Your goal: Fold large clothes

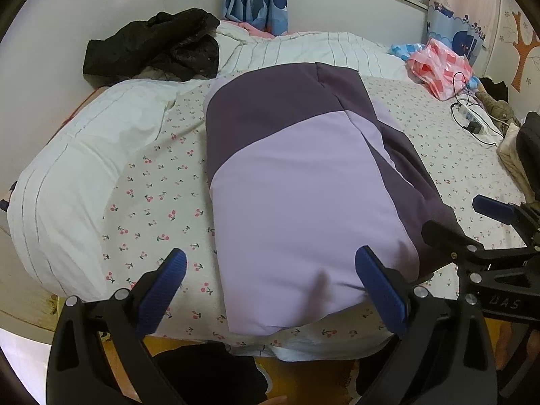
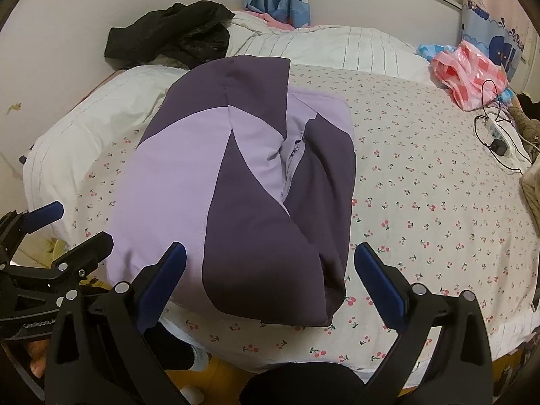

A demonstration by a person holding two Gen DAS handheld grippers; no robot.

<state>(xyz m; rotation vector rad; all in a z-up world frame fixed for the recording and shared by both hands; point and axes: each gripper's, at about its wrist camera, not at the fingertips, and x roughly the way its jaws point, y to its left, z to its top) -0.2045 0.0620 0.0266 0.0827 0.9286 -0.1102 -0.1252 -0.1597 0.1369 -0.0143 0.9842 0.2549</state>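
Folded purple jacket (image 2: 236,182) on bed (image 2: 422,168); zipper apparently half-hidden in fold.

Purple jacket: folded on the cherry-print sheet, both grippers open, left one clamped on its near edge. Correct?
Not quite. The left gripper is open and grips nothing; the left wrist view shows its fingers spread apart. The purple jacket does lie folded on the cherry-print sheet, and the right gripper is open.

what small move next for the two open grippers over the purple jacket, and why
Probably lower both grippers to the near hem of the two-tone purple padded jacket: it lies folded lengthwise on the cherry-print bedsheet, and left gripper and right gripper hover open, holding nothing.
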